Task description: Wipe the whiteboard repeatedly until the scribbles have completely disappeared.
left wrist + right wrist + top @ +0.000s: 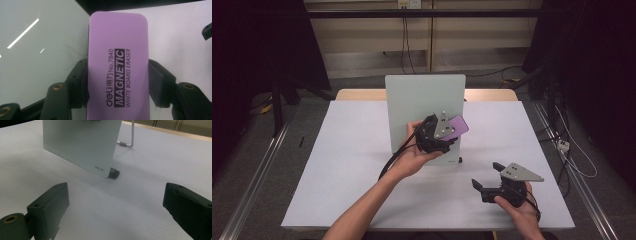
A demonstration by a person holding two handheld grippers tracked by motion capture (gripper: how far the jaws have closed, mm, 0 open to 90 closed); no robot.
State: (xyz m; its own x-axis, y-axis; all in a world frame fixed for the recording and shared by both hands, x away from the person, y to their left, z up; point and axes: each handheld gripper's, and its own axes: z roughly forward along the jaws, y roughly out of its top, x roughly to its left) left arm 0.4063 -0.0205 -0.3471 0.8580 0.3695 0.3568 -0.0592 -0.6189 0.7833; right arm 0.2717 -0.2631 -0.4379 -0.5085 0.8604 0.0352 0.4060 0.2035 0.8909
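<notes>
Centre of the high view: left gripper [447, 134] raised against the pale upright whiteboard [422, 100], jaws clamped on a purple eraser [458, 127] that juts toward the upper right past the grey three-cornered plate. Left gripper view: eraser [117, 67] standing lengthwise up the middle of the frame, pinched on its two long edges by the black jaws at lower left and lower right — printed label "MAGNETIC WHITE BOARD ERASER" facing the camera; glossy whiteboard [37, 50] across the left half, faint dark marks on it just beside the eraser's left edge. Lower right of the high view: right gripper [488, 181] low over the white table [347, 165], well apart from the board. Right gripper view: jaws spread wide with nothing between — whiteboard [82, 147] at the upper middle, its foot [114, 173] resting on the table.
</notes>
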